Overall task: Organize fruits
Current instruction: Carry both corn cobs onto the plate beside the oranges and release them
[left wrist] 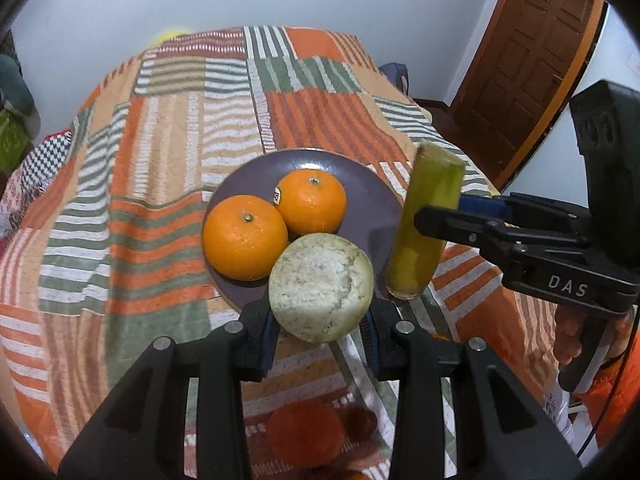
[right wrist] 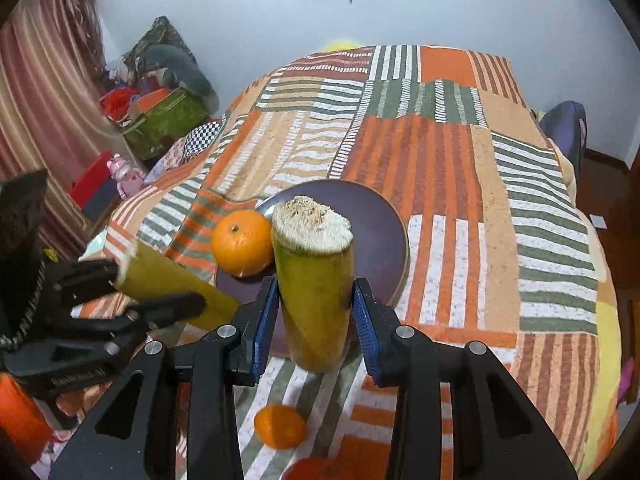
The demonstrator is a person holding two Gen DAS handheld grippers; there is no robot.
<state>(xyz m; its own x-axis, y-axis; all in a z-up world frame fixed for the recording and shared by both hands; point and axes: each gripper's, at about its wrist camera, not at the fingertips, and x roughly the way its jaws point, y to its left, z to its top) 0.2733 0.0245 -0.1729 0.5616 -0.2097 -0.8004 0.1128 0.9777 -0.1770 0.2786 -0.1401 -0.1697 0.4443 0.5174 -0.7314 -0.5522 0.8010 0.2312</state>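
Observation:
A purple plate (left wrist: 360,184) on the striped cloth holds two oranges (left wrist: 245,237) (left wrist: 311,201). My left gripper (left wrist: 320,326) is shut on a yellow-green cane piece (left wrist: 320,285), seen end-on, at the plate's near edge. My right gripper (right wrist: 314,316) is shut on a second yellow-green cane piece (right wrist: 314,280), held upright at the plate's (right wrist: 380,232) near edge. It also shows in the left wrist view (left wrist: 424,224), right of the plate. The left gripper's piece (right wrist: 172,280) lies tilted at the left in the right wrist view, beside one orange (right wrist: 242,242).
Loose small oranges lie on the cloth near me (right wrist: 280,426) (left wrist: 306,436). The striped cloth (left wrist: 160,160) covers the whole surface. A brown door (left wrist: 532,52) is at the right; boxes and clutter (right wrist: 160,120) stand at the left wall.

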